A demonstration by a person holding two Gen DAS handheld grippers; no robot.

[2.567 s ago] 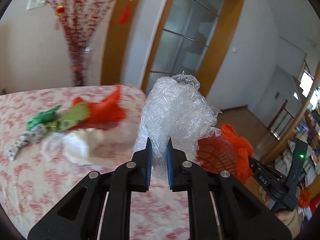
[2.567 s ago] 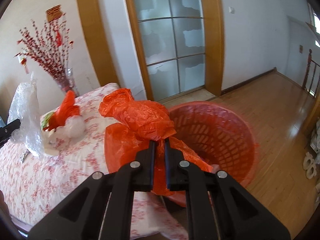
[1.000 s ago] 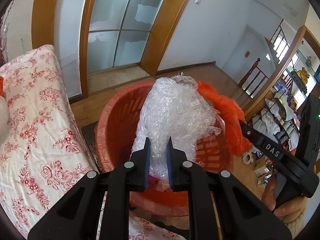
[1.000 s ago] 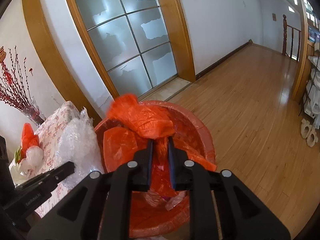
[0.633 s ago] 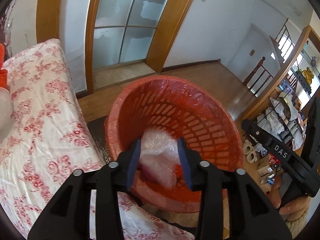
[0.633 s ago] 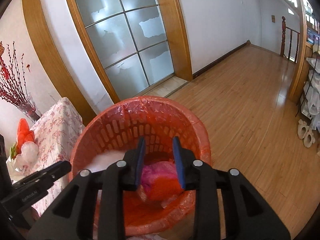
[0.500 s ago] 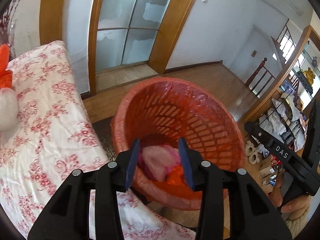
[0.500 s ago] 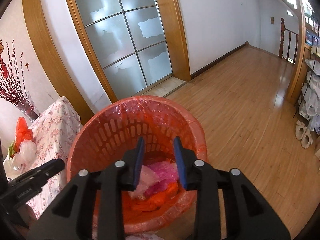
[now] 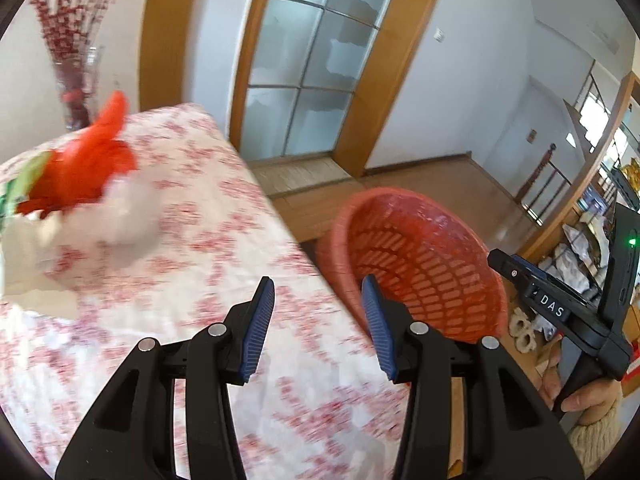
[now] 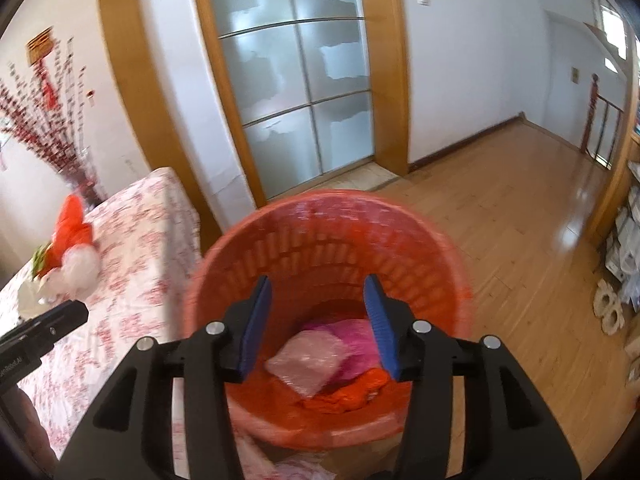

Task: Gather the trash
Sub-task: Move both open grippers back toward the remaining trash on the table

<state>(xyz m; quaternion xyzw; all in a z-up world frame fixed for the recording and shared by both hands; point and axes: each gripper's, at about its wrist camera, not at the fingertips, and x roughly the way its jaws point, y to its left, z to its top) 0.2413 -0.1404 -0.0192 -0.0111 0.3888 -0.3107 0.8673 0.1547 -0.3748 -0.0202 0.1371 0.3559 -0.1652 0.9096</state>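
An orange slatted trash basket stands on the floor beside the table; it also shows in the left wrist view. Inside lie clear bubble wrap, a pink bag and an orange bag. My right gripper is open and empty above the basket. My left gripper is open and empty over the table's right edge. A pile of trash remains on the table: an orange bag, white plastic and a green wrapper. The pile also shows in the right wrist view.
The table has a white cloth with red flowers. A vase of red branches stands at its far end. A glass sliding door and wooden floor lie behind the basket. Shelves with clutter are at the right.
Both grippers opened and dropped the bubble wrap and the orange bag into the basket. The left gripper then swung left toward the table; the right stayed over the basket.
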